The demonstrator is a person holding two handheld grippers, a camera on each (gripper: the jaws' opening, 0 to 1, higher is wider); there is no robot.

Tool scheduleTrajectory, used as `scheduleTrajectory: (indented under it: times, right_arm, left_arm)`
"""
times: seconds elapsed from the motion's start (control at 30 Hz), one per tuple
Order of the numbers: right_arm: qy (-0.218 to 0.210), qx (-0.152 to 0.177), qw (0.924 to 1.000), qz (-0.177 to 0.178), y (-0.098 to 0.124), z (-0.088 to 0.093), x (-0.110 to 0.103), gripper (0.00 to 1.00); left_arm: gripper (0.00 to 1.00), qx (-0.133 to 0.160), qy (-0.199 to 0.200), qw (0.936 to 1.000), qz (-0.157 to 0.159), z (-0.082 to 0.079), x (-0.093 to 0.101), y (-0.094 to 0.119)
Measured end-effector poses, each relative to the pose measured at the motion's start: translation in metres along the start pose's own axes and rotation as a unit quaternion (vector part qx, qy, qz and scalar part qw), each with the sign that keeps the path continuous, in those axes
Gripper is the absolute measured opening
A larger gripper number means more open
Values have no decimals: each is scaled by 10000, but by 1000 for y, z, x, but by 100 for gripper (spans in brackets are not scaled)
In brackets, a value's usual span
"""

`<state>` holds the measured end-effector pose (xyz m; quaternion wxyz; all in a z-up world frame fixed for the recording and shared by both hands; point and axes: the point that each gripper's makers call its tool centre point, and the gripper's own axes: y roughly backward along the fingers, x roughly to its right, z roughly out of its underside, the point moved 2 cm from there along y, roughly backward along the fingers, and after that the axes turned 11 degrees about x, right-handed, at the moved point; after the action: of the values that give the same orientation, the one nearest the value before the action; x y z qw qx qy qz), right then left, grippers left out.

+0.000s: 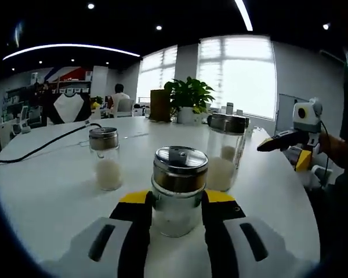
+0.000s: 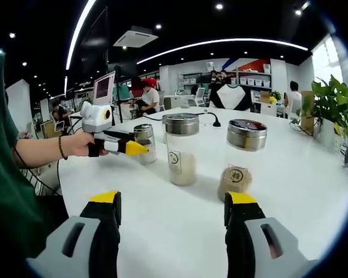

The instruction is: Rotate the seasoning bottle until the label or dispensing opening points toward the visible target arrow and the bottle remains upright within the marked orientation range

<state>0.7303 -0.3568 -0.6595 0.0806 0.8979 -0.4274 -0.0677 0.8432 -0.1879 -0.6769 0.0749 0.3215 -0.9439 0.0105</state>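
Note:
A glass seasoning bottle point(image 1: 180, 168) with a perforated metal lid and white powder stands upright on the white table point(image 1: 52, 191). My left gripper point(image 1: 177, 198) is shut on it, its yellow-tipped jaws pressing on both sides. In the right gripper view the same bottle point(image 2: 145, 136) stands at the left, with the left gripper point(image 2: 127, 147) around it and a hand holding that gripper. My right gripper point(image 2: 174, 201) hovers open over the table, jaws wide apart and nothing between them. It also comes into the left gripper view as the right gripper point(image 1: 281, 139) at the far right.
Two more lidded bottles stand nearby: a short bottle point(image 1: 106, 157) and a tall bottle point(image 1: 225, 152), seen as the tall bottle point(image 2: 181, 148) and the round-labelled bottle point(image 2: 242, 157). A black cable point(image 1: 40, 145) crosses the table. A potted plant point(image 1: 188, 95) stands at the back.

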Motion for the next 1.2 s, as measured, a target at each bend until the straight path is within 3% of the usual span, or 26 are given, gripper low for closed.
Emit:
scheduleTrajectory:
  times: [0.03,0.13,0.27,0.43,0.47,0.57,0.63,0.73,0.87,1.0,1.1,1.2]
  right_arm:
    - [1,-4,10000,-1,0,0,0,73]
    - [6,4,10000,13,1,0,1,73]
    - [-11,5,10000,61,3,1,2,73]
    - [-26,-38,10000,60,4,3,2,73]
    - [-32,-22,10000,66,4,3,2,73]
    - [-37,18,9999,91,5,1,4,74]
    - [-64,135,9999,57,6,-2,2,74]
    - [-27,122,9999,48,7,-1,0,74]
    - [-76,97,9999,57,9,2,0,74]
    - [-97,50,9999,98,11,5,2,74]
    - [-91,51,9999,109,11,4,2,74]
    - [-87,42,9999,103,11,4,2,74]
  left_arm:
    - [41,-7,84,9999,-147,0,-2,1]
    - [45,28,-107,9999,-127,-3,6,3]
    - [52,2,22,9993,-370,-1,9,8]
    - [54,259,367,9936,-1034,-3,10,12]
    - [54,266,422,9923,-1136,-2,13,12]
    - [54,112,42,9873,-1586,0,12,13]
    - [54,88,313,9799,-1968,4,13,14]
    - [53,216,32,9772,-2111,-3,16,11]
    - [53,343,195,9706,-2375,-7,12,8]
    - [54,316,50,9681,-2484,-6,11,1]
    - [56,104,-138,9626,-2703,0,2,0]
    - [53,187,68,9625,-2704,0,1,-2]
